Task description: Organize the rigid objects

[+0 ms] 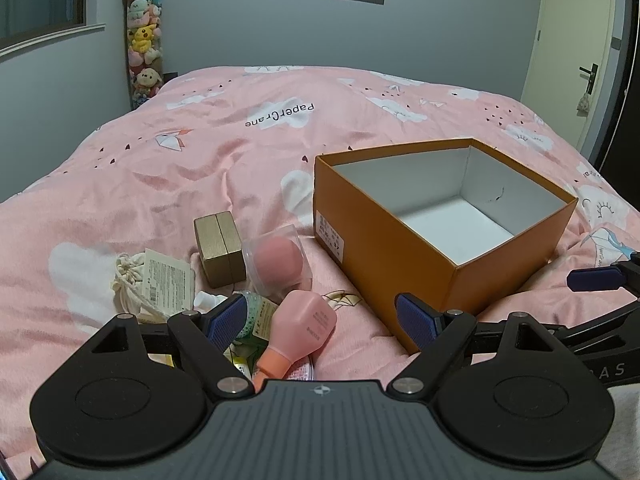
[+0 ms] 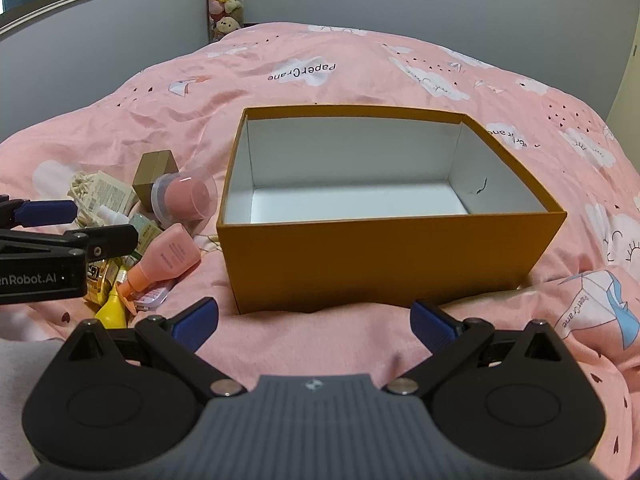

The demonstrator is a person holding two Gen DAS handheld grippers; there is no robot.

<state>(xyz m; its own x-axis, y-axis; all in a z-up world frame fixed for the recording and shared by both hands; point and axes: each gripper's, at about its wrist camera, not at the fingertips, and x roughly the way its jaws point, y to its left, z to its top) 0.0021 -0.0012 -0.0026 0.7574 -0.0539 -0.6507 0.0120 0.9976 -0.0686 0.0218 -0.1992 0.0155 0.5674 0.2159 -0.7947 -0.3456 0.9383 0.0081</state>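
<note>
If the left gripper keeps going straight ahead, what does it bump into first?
Probably the pink bottle, lying between the open left gripper's fingers, just ahead. Depth is hard to judge; the orange box sits right beside that path.

Empty orange box (image 2: 384,256) on pink duvet (image 2: 320,344)

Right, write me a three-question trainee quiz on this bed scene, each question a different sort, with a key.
1. True or false: the orange box already holds some of the items.
2. Multiple choice: the pink bottle lies (A) inside the box, (B) in the pile beside the box, on the side of the left tool, (C) between the fingers of the right tool.
3. Fill in: the pink sponge sits in a clear case next to a ____ coloured block.

Key: 1 false, the box is empty; 2 B; 3 gold. Both tools are open and hold nothing.
</note>
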